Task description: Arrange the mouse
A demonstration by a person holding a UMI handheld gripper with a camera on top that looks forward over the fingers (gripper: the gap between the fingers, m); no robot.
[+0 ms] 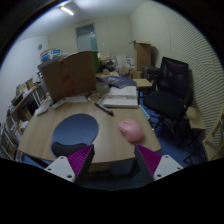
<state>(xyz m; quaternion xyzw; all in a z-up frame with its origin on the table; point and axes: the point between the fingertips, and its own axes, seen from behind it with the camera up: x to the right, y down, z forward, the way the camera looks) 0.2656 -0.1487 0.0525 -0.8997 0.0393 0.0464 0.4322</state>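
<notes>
A pink mouse (131, 129) lies on the round wooden table (100, 140), just right of a dark blue oval mouse pad (75, 128). My gripper (111, 157) hangs above the table's near edge, its two magenta-padded fingers (79, 157) spread wide apart with nothing between them. The mouse sits ahead of the right finger, apart from it. The mouse pad lies ahead of the left finger.
A large cardboard box (68, 73) stands at the back left of the table. A white book or paper stack (121, 96) and a black pen (103, 108) lie beyond the mouse. Black office chairs (168, 92) stand to the right. Shelving stands at the left.
</notes>
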